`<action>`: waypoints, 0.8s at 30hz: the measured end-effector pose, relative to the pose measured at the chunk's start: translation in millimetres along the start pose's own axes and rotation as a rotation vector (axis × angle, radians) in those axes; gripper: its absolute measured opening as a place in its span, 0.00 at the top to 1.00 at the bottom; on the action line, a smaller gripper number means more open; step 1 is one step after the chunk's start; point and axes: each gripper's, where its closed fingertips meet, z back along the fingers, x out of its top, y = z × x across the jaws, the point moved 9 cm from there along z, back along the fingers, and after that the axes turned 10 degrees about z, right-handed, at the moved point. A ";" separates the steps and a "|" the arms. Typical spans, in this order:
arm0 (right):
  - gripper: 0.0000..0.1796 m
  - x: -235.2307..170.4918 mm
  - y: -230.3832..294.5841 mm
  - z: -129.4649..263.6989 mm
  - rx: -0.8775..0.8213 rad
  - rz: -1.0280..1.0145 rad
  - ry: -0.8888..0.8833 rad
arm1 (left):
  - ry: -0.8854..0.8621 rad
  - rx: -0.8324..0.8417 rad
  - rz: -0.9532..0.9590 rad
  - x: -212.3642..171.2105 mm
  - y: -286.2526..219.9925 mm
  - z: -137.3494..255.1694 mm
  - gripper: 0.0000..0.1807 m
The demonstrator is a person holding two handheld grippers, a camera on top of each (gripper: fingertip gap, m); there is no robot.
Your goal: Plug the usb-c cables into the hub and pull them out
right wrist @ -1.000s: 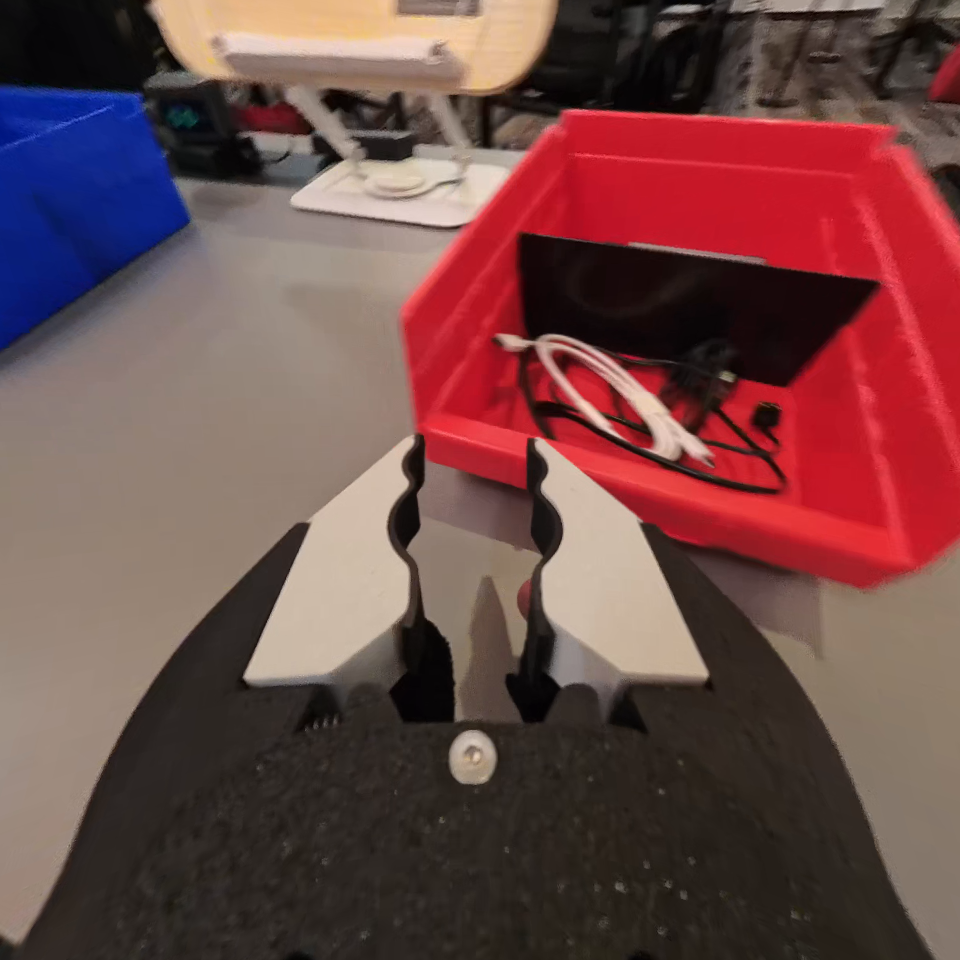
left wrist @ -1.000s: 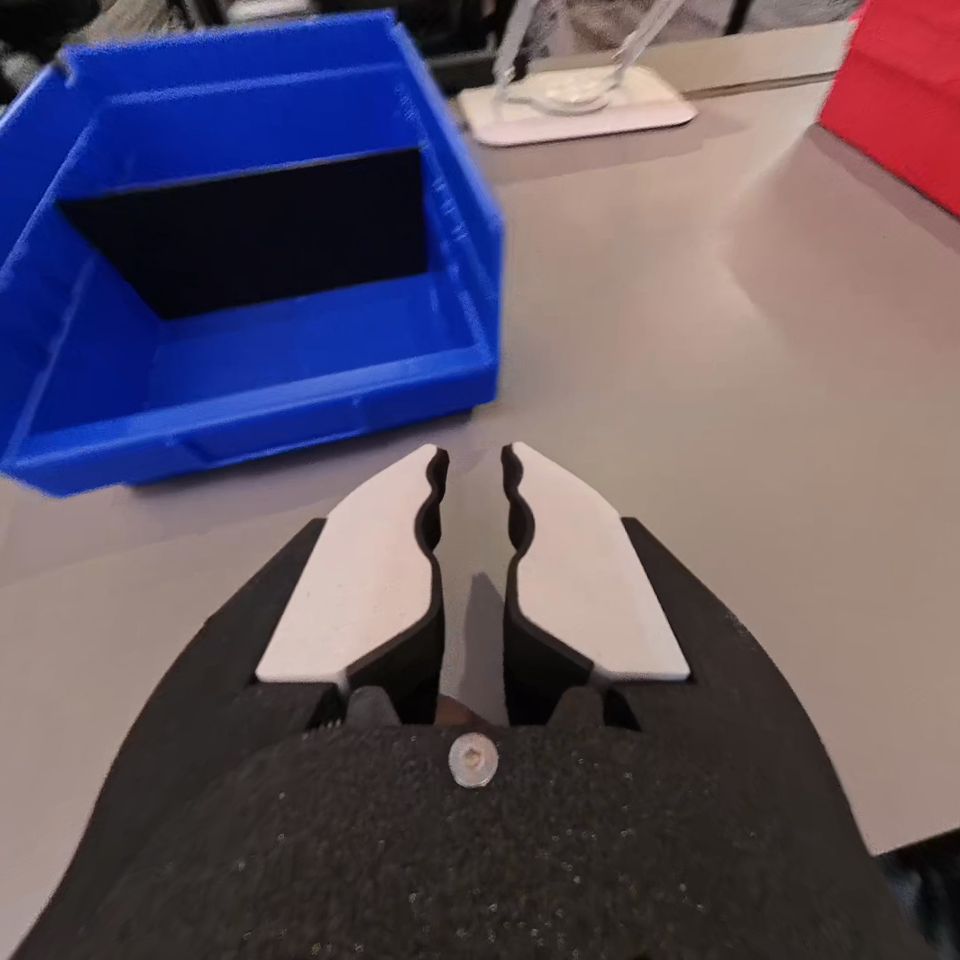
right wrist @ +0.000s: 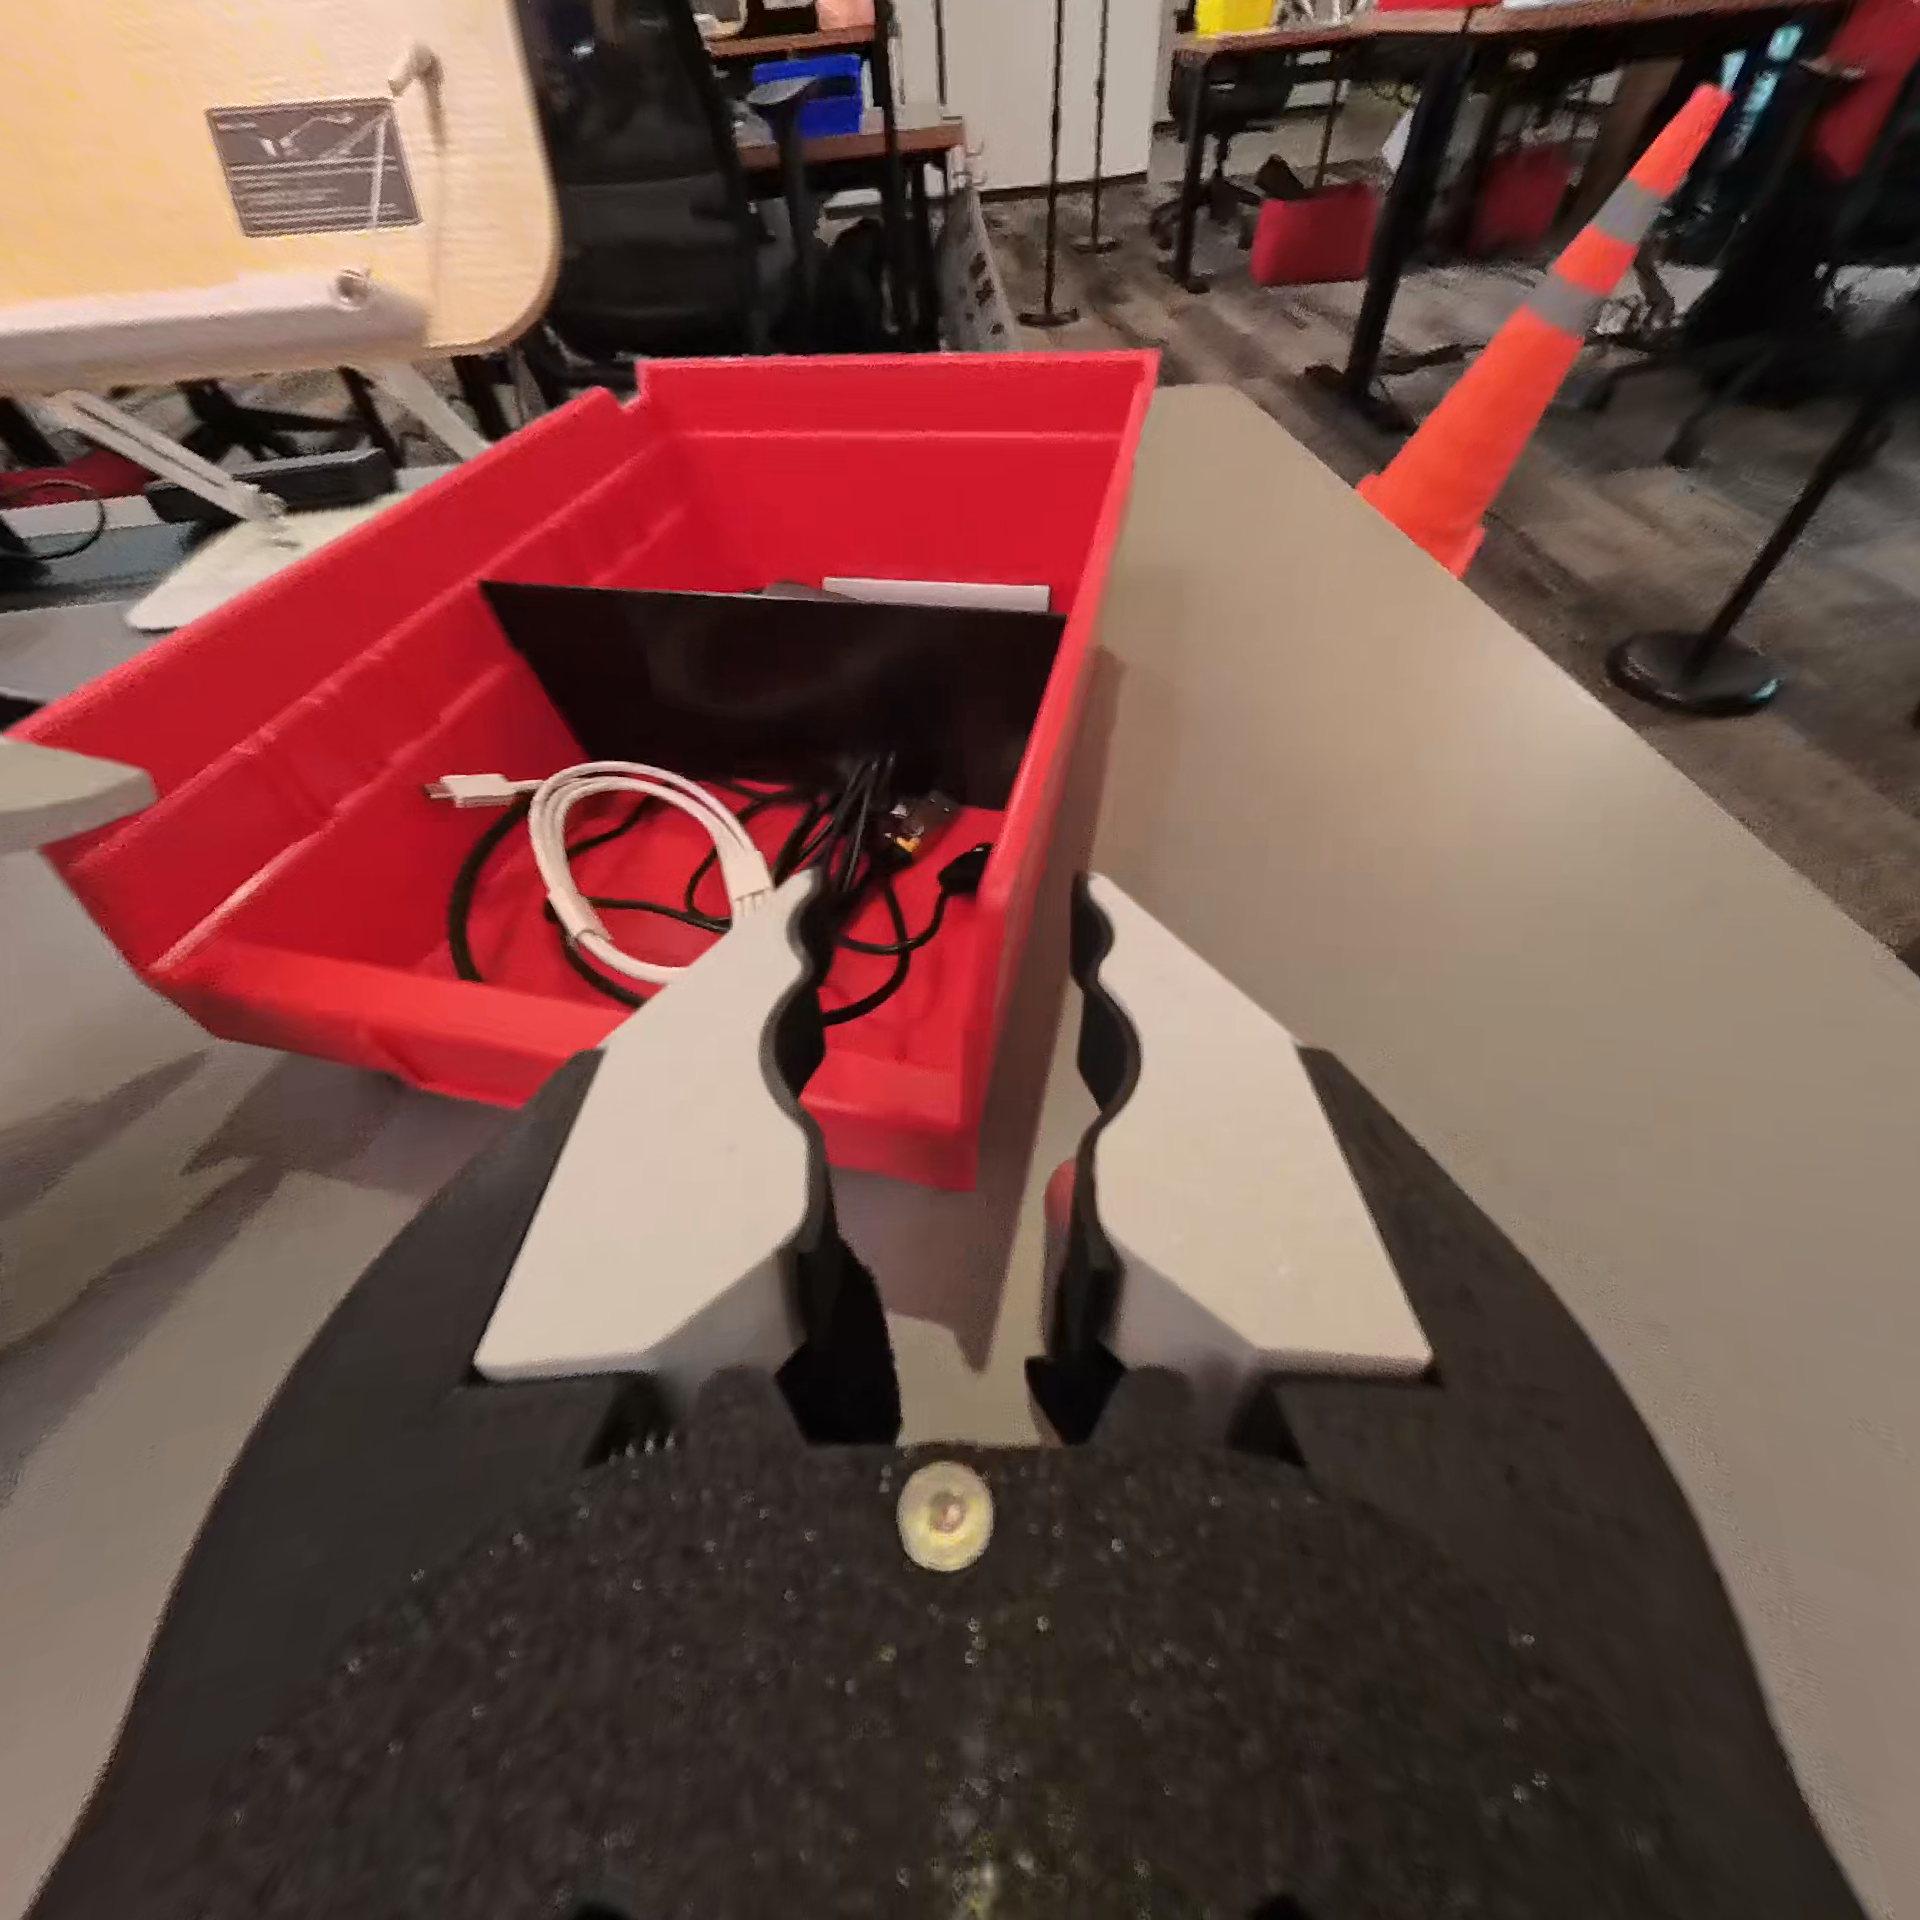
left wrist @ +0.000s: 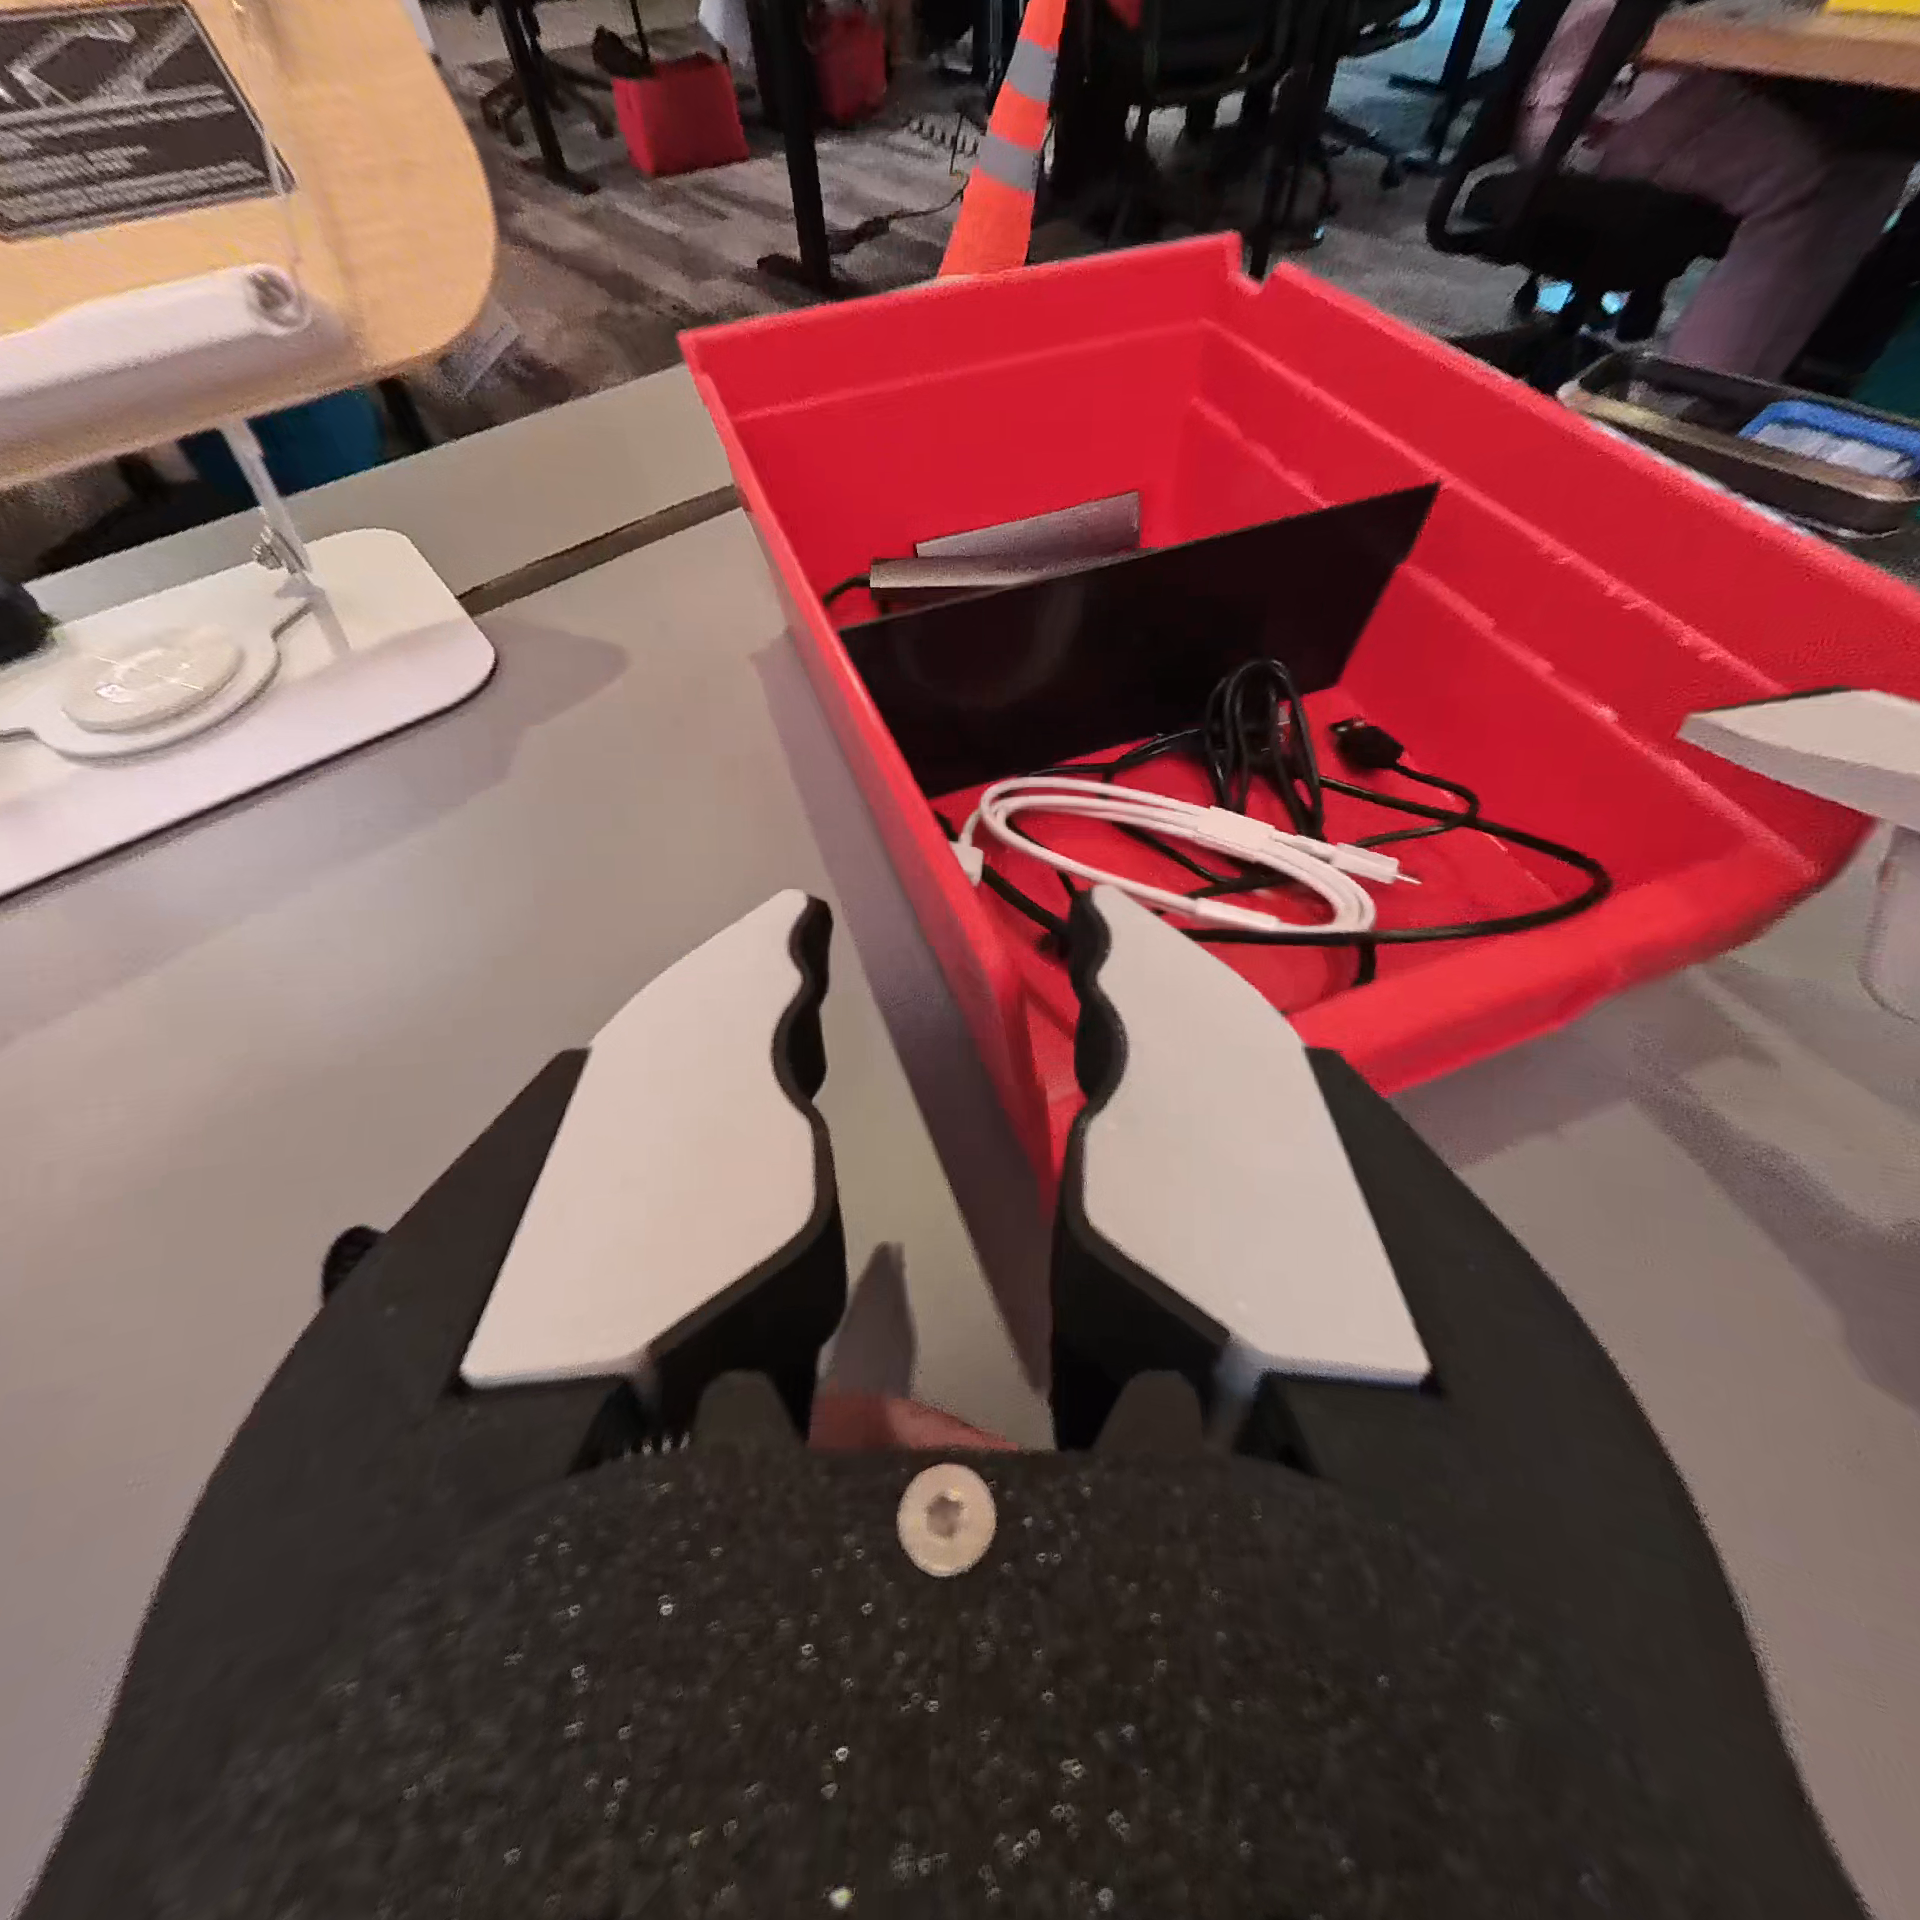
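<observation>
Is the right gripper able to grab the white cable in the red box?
Probably yes. The right gripper is open and empty, the red box has no lid, and the white cable lies on top of the black cables, before the black divider.

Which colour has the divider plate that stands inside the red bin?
Black. The divider stands across the red bin; the left wrist view shows it best.

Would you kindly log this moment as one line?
left gripper open | right gripper open | cables in red bin | nothing grasped
</observation>
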 end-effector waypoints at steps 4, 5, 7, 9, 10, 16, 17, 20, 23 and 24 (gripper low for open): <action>0.91 -0.8 -1.5 -15.0 -0.065 0.019 0.019 | 0.068 0.022 0.013 -5.8 -0.5 -18.9 0.94; 0.96 -1.2 -0.8 -18.4 -0.082 0.015 0.029 | 0.066 0.032 0.010 -7.6 -1.5 -18.7 0.95; 0.98 0.3 1.7 -20.2 -0.105 0.027 0.029 | 0.067 0.083 -0.027 -8.8 -2.6 -14.7 0.96; 0.98 3.9 8.0 -18.3 -0.076 0.007 0.016 | 0.032 0.152 -0.091 -7.5 -1.1 -4.7 0.97; 0.98 6.9 13.1 -16.5 -0.059 0.004 0.009 | 0.007 0.176 -0.103 -6.8 0.8 2.8 0.97; 0.98 31.1 67.1 -8.1 0.019 0.079 -0.140 | -0.144 0.315 -0.060 -12.7 35.6 63.4 0.98; 0.98 34.2 79.8 -10.0 0.050 0.089 -0.150 | -0.151 0.343 -0.041 -15.1 45.0 73.9 0.98; 0.98 37.8 119.2 -19.9 0.141 0.100 -0.147 | -0.149 0.430 0.017 -25.2 73.4 99.8 0.98; 0.98 35.9 153.2 -29.8 0.219 0.117 -0.121 | -0.130 0.504 0.057 -37.4 94.9 121.0 0.98; 0.98 34.1 162.6 -32.5 0.247 0.128 -0.102 | -0.123 0.521 0.077 -40.6 100.4 127.4 0.98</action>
